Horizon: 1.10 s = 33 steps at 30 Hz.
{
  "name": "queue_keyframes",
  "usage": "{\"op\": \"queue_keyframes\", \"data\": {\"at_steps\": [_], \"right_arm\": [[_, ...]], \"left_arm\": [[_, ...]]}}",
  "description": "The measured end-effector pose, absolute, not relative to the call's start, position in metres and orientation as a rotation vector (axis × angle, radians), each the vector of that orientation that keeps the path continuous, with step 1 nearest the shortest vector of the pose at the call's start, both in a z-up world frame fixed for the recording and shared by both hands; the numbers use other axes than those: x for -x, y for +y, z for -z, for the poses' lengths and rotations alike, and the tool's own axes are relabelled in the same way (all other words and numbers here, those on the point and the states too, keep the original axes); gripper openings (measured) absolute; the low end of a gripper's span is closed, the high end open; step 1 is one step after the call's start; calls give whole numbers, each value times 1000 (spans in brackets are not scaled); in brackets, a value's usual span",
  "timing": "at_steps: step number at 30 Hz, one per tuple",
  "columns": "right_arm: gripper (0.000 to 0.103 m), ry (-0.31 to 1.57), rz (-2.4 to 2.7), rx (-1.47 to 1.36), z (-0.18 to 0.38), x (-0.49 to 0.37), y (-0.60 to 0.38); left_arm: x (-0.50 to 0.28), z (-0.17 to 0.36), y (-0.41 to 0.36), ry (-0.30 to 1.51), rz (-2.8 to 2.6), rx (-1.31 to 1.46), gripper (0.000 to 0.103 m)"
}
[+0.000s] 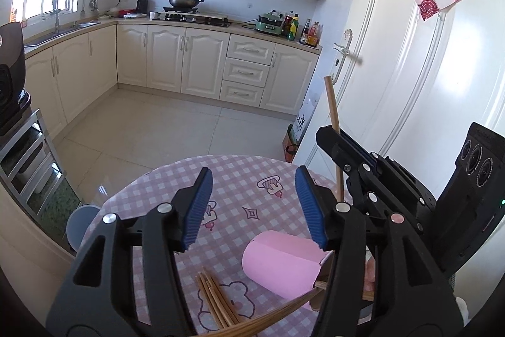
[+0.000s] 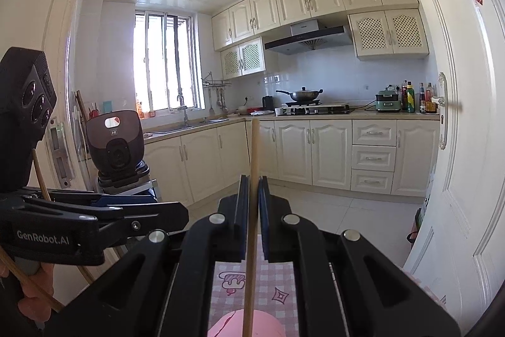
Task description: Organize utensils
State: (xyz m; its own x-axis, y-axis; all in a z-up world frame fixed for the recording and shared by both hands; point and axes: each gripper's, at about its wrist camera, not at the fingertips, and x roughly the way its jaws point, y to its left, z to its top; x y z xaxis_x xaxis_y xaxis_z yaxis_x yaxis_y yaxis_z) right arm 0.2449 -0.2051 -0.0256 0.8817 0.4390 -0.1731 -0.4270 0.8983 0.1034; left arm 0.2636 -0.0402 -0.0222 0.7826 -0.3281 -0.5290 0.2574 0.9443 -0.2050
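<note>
Step in hand looks like loading chopsticks into the pink cup (image 1: 284, 267): right gripper (image 2: 251, 207) is clenched on a single chopstick (image 2: 253, 179), held near upright at centre frame, lower end running down toward the cup at the bottom edge. Left gripper (image 1: 252, 207) is released, jaws wide apart, hovering over the checked tablecloth (image 1: 246, 172); the cup sits lower right of that view, tilted or on its side, can't tell which. Next move probably needs the stick's tip lined up with the cup mouth before letting go, and possibly the left steadying the cup. Loose chopsticks (image 1: 217, 302) lie bundled at bottom centre, beside the cup: plain light wood, thin, straight.
</note>
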Motion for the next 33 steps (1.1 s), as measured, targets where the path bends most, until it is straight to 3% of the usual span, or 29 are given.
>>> {"op": "queue_keyframes", "data": {"at_steps": [33], "right_arm": [[5,65,-506,-119,3,-287,-173]], "left_arm": [[-285,9,-4,444,258,171,56]]}}
